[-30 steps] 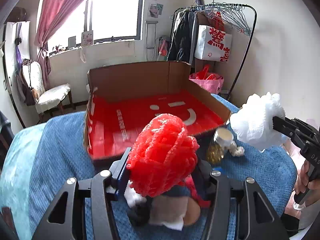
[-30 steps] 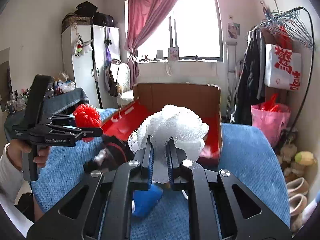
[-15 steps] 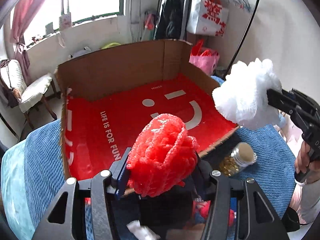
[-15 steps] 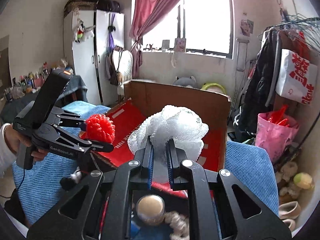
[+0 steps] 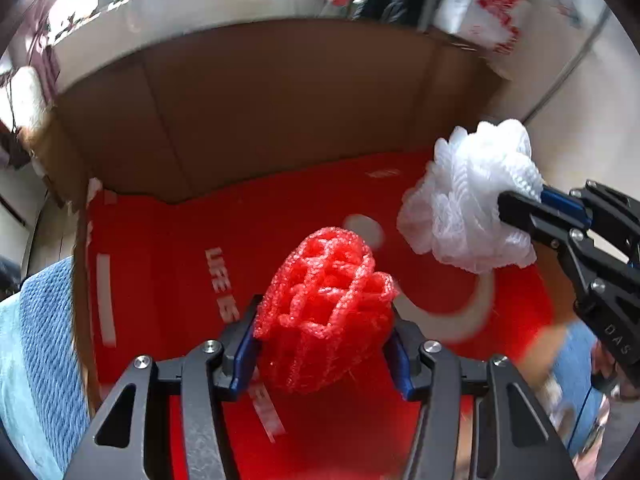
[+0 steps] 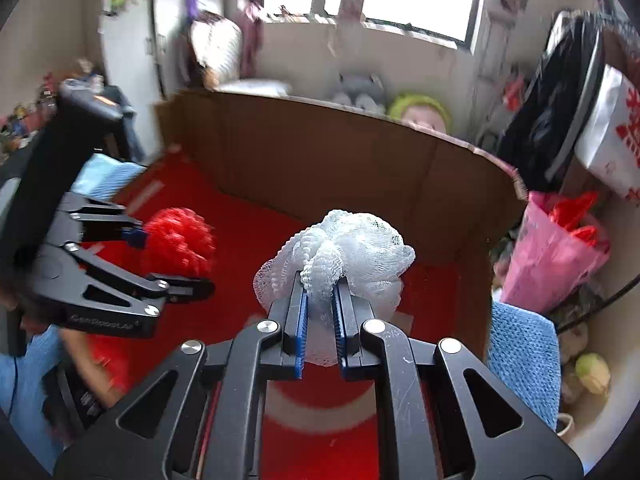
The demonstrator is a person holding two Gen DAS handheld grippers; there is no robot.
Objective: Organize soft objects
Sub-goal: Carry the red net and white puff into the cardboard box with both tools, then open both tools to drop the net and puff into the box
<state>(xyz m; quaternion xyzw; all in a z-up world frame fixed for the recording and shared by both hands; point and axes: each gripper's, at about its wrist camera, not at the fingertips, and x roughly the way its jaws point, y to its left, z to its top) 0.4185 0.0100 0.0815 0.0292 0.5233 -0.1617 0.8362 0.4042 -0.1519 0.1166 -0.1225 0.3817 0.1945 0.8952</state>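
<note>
The biggest thing before me is the open brown cardboard box with a glossy red printed floor [image 5: 248, 240], its tall back wall [image 6: 320, 152] rising ahead of both my tools. White lettering and a white curved smile mark run across the red floor. The box sits on a blue knitted blanket [image 5: 44, 320], which shows at the left edge in my left view and again at the right corner of the box in my right view [image 6: 524, 352].

Next in size are my two black tongs with blue pads. My left gripper [image 5: 320, 344] is parted about as wide as the ball it carries, and its pads press both sides of a red mesh bath pouf [image 5: 324, 316], held in the air over the near part of the red floor. From the right view the same pouf [image 6: 178, 242] hangs over the left half of the box.

My right gripper [image 6: 320, 312] is closed almost all the way, pinching a gathered fold of a white mesh bath pouf [image 6: 344, 256]; the fluffy bulk bulges beyond the fingertips. In the left view this white pouf [image 5: 468, 200] hovers above the right side of the box floor, apart from the red one.
</note>
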